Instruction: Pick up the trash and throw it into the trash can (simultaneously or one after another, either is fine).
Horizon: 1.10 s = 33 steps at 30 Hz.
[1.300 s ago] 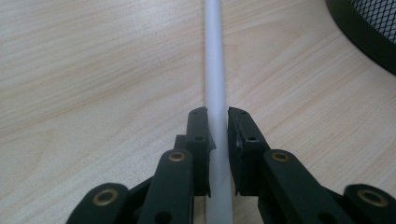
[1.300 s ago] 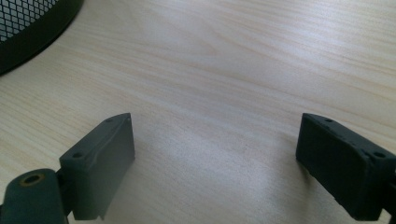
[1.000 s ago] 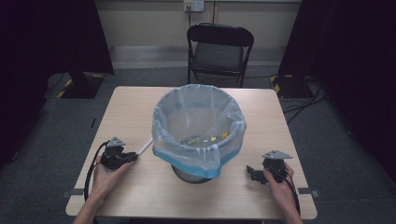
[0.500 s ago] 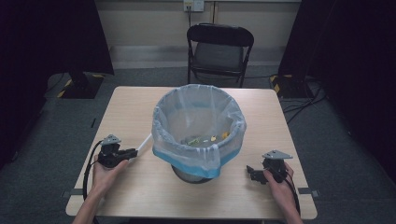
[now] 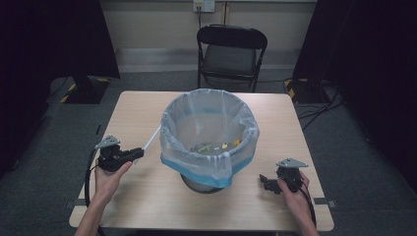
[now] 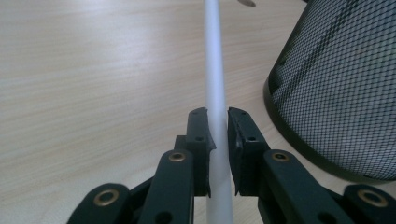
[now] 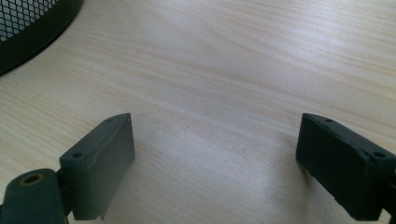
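A black mesh bin (image 5: 209,178) lined with a pale blue plastic bag (image 5: 209,130) stands mid-table, with small yellow scraps inside. A white drawstring strip (image 5: 152,138) runs from the bag's left rim down to my left gripper (image 5: 138,153), which is shut on it. In the left gripper view the white strip (image 6: 216,84) passes straight between the two black pads (image 6: 199,140), with the mesh bin (image 6: 336,88) to the right. My right gripper (image 5: 264,182) rests at the table's front right, open; in the right gripper view its fingers (image 7: 105,158) stand wide apart over bare wood.
The wooden table (image 5: 147,196) has bare surface in front of and beside the bin. A black folding chair (image 5: 231,51) stands behind the far edge. Cables trail from both grippers toward the front edge. Dark floor surrounds the table.
My left gripper has risen slightly and drawn the white strip tauter, away from the bag. The right gripper has not moved.
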### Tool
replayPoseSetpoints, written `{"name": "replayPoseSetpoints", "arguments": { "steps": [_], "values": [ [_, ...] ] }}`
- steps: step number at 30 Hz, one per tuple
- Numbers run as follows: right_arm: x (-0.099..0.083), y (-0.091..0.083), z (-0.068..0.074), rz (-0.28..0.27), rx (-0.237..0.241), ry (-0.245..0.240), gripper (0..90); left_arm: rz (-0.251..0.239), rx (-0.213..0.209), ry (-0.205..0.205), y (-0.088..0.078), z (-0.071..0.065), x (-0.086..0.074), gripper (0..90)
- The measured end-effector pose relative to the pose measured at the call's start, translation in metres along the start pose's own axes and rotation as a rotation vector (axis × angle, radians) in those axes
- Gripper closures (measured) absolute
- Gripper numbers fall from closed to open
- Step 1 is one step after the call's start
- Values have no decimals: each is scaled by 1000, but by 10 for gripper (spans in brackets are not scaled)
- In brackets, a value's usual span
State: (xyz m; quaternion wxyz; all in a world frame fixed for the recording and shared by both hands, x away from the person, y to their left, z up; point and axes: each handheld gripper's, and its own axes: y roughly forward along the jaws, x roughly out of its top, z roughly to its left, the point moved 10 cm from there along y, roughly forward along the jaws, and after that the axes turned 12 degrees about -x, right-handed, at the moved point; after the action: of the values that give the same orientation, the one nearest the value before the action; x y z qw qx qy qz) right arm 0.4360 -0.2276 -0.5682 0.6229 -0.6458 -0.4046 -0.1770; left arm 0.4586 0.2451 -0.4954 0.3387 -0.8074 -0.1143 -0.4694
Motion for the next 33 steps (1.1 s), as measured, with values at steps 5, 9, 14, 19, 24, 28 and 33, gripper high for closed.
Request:
{"name": "replayPoseSetpoints", "arguments": {
  "steps": [5,9,14,19,24,28,33],
  "values": [
    [0,0,0,0,0,1,107,-37,-10,-1,-4,-2,9,797],
    [0,0,0,0,0,1,107,-34,-8,38,-5,-4,15,796],
    [0,0,0,0,0,0,107,-59,-17,40,-7,-6,25,796],
    [0,0,0,0,0,0,107,-138,-29,38,-15,-8,49,797],
    [0,0,0,0,1,1,107,-197,-64,49,-19,-16,69,797],
    [0,0,0,1,1,1,107,-211,-70,71,-20,-21,80,796],
    [0,0,0,1,1,1,107,-237,-73,88,-23,-25,93,797]
  ]
}}
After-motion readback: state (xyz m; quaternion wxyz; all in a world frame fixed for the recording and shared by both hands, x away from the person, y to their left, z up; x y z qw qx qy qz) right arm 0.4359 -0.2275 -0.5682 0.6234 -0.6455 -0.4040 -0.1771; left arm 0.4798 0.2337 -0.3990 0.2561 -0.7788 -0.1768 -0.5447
